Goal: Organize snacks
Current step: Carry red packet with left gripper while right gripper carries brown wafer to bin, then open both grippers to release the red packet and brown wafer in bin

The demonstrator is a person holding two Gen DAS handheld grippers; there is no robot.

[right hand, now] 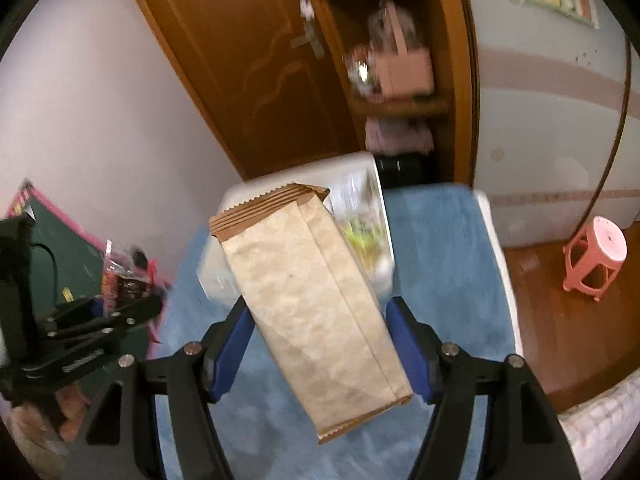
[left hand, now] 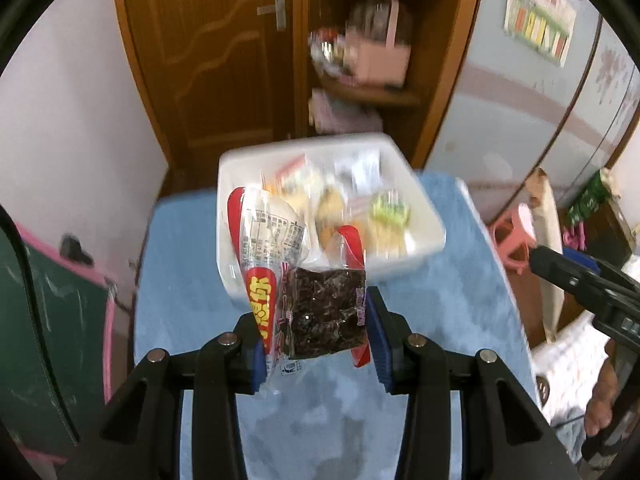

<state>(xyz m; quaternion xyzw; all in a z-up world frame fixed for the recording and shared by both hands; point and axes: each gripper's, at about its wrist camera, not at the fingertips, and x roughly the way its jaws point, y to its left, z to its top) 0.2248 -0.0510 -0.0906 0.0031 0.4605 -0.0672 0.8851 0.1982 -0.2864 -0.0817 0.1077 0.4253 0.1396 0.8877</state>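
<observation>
a pale wall (left hand: pixel 80 112) meets a brown wooden door (left hand: pixel 208 48) with a metal handle (left hand: pixel 276 10). beside it, open wooden shelves (right hand: pixel 400 104) hold blurred pinkish items. a table covered in blue cloth (right hand: pixel 440 264) fills the foreground. a pink plastic stool (right hand: pixel 596 256) stands on the wooden floor (right hand: pixel 560 340). a green chalkboard (left hand: pixel 36 320) leans at left.

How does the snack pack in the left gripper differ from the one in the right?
The clear snack packet in the left gripper is see-through with red and yellow print, showing dark contents; the brown paper pouch in the right gripper is plain and opaque. The packet looks crinkled, the pouch flat and longer. Both are clamped above the blue table, near the white bin.
</observation>
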